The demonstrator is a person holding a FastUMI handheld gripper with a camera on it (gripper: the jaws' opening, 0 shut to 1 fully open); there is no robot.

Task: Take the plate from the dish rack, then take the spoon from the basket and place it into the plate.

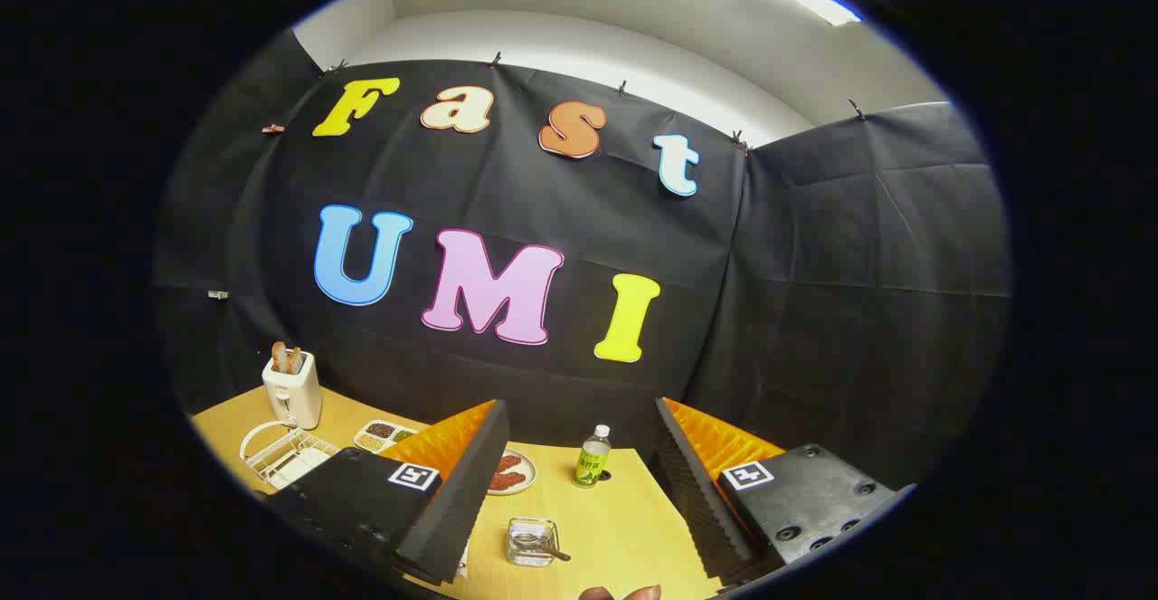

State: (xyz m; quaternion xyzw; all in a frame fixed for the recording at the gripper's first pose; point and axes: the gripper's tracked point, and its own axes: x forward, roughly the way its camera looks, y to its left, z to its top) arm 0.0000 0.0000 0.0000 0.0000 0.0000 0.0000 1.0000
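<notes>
My gripper (579,410) is open and held high above the yellow table (624,519), with nothing between its fingers. A white wire dish rack (288,457) sits beyond the left finger. A pale round rim (256,433) curves up at its end; I cannot tell whether it is a plate or wire. Below and between the fingers stands a small clear square container (529,541) with a spoon (550,549) lying in it, handle pointing right. A plate with red pieces (514,473) lies farther back, partly hidden by the left finger.
A white holder with wooden utensils (291,389) stands behind the rack. A divided tray of beans (384,434) lies next to it. A small green-labelled bottle (593,457) stands between the fingers, far back. A person's fingertips (624,593) show at the table's near edge.
</notes>
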